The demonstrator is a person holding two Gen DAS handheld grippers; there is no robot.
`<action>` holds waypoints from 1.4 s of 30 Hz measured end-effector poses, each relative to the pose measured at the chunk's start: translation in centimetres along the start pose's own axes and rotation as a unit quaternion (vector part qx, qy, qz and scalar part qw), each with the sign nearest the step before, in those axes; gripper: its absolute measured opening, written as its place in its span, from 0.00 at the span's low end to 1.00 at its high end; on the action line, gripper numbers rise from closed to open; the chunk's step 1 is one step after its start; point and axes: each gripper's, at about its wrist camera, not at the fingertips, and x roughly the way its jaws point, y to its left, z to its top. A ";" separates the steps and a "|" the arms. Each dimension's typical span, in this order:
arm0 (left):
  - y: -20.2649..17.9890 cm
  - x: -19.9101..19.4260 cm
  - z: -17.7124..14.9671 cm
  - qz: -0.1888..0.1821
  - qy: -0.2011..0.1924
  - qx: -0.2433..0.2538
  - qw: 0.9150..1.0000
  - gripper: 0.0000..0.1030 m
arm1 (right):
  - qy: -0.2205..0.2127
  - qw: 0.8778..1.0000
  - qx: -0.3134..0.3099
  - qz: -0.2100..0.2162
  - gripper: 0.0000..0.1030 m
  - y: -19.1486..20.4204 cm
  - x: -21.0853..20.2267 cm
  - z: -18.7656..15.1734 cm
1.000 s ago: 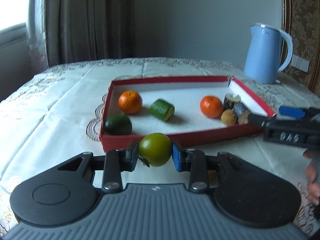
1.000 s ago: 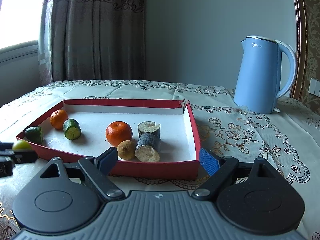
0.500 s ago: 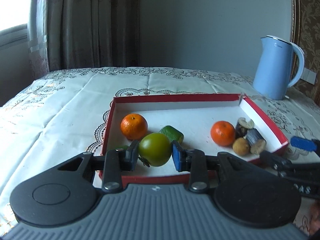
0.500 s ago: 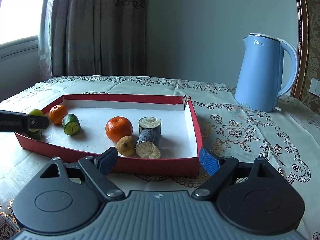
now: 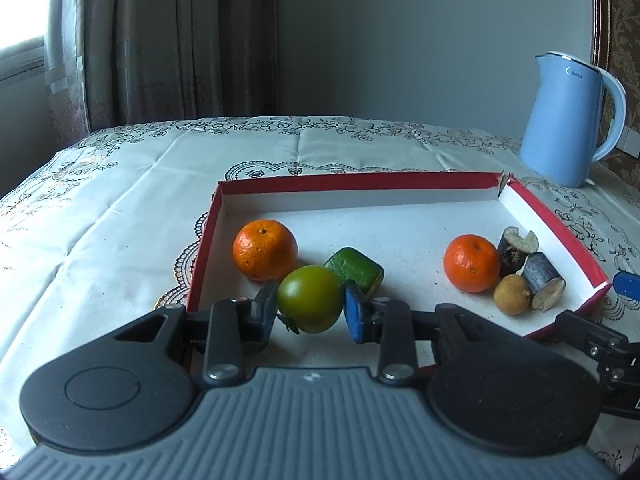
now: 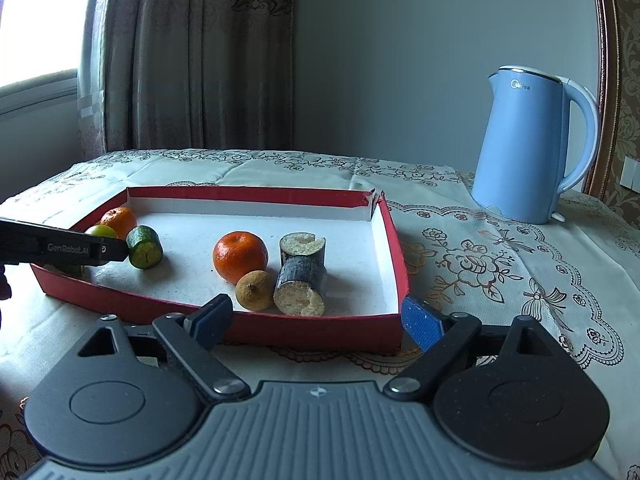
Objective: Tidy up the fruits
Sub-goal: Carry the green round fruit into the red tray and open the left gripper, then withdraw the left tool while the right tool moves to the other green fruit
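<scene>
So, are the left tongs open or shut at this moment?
Shut. The left tongs clamp a green round fruit: both pads press its sides, above the red tray.

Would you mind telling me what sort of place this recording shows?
Most likely a room in a home: a table under an embroidered tablecloth, a blue electric kettle standing on it, and heavy patterned curtains beside a window.
</scene>
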 end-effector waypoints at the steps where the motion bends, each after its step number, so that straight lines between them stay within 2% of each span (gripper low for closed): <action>1: 0.0 0.0 0.0 0.000 -0.001 0.000 1.000 0.31 | 0.000 1.000 0.000 0.000 0.89 0.0 0.0 0.0; 16: 0.4 0.1 -0.2 -0.010 -0.006 -0.012 1.000 0.34 | 0.000 1.000 0.000 0.000 0.90 0.0 0.0 0.0; 20: 0.5 -0.1 -0.4 -0.027 -0.005 -0.013 1.000 0.44 | 0.001 1.000 0.000 0.003 0.90 0.1 0.1 0.0; 25: -0.2 -0.6 -0.7 -0.030 -0.011 0.007 0.999 0.50 | 0.001 1.000 -0.002 0.005 0.90 0.1 0.1 -0.1; 33: -0.3 -1.6 -1.3 -0.042 -0.018 0.014 0.999 0.53 | 0.002 1.000 -0.003 0.004 0.90 0.1 0.1 -0.1; 36: -0.5 -2.0 -1.5 -0.044 -0.018 0.021 0.999 0.57 | 0.004 1.000 -0.005 0.005 0.93 0.2 0.2 -0.1; 42: -0.7 -4.3 -2.3 -0.053 -0.033 0.030 0.998 0.70 | 0.005 1.000 -0.009 0.005 0.93 0.3 0.2 -0.2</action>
